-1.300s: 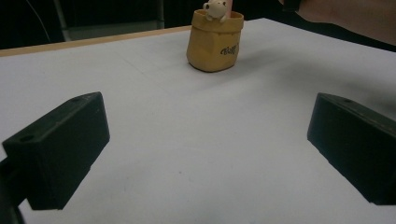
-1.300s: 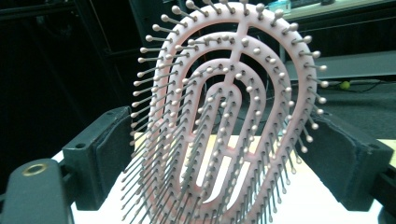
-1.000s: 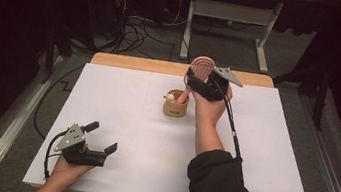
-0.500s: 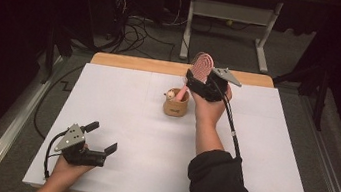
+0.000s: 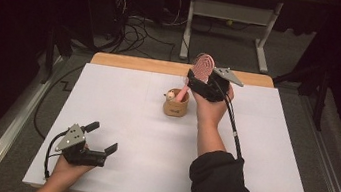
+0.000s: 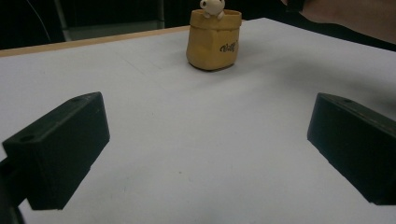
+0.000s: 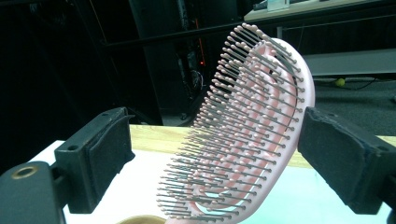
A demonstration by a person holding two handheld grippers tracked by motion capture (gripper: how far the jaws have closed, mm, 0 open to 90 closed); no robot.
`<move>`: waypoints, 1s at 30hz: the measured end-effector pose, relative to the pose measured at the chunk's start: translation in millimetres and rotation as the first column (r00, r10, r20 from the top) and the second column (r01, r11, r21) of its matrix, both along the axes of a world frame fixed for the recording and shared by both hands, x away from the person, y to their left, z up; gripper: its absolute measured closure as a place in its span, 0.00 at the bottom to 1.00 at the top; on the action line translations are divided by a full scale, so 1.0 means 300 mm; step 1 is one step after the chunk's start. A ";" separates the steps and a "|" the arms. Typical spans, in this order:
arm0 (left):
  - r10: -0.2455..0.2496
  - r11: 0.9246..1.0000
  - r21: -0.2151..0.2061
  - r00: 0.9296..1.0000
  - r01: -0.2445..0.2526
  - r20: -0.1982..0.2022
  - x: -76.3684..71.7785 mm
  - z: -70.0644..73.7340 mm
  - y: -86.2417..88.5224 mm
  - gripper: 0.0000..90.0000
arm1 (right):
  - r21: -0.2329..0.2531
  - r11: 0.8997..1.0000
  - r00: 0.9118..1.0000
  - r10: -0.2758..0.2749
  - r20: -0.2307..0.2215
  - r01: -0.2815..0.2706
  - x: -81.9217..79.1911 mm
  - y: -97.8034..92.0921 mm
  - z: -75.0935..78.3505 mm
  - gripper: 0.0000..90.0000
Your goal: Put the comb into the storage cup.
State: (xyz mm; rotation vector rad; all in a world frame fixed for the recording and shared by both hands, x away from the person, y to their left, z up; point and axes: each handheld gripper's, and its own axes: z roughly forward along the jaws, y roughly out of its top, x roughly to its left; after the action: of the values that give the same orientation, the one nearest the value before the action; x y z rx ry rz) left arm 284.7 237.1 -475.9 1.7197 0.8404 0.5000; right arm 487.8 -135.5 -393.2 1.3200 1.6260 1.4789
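Observation:
A pink hairbrush (image 5: 204,63) stands tilted with its handle down in a small yellow cup (image 5: 175,108) near the table's far edge. My right gripper (image 5: 200,77) is at the brush head. In the right gripper view the brush (image 7: 252,130) sits between the jaws of the open right gripper (image 7: 215,154), with its back close to the right pad (image 7: 336,154) and its bristles clear of the left pad. My left gripper (image 5: 102,137) rests open near the front left with nothing in it. From the left gripper (image 6: 205,149) the cup (image 6: 214,44) shows far ahead.
A small white figure (image 5: 171,95) peeks out of the cup. White paper (image 5: 130,115) covers the table, and a wooden edge (image 5: 132,63) shows at the back. The right gripper's cable (image 5: 233,135) trails along the forearm. Beyond the table are floor cables and a desk frame.
The brush head has turned a little and looks narrower from above, and the right hand has shifted slightly with it. The left gripper has not moved.

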 end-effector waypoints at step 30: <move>0.009 1.000 -0.002 1.000 -0.009 -0.015 0.006 0.000 -0.007 0.00 | -0.066 0.997 0.999 0.045 -0.019 -0.046 -0.096 -0.066 0.016 0.00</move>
State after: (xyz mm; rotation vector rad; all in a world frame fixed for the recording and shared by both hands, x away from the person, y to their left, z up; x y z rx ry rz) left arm 286.4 235.0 -475.9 1.7205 0.8598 0.4931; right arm 458.9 -155.3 -388.4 1.2704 1.7116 1.4302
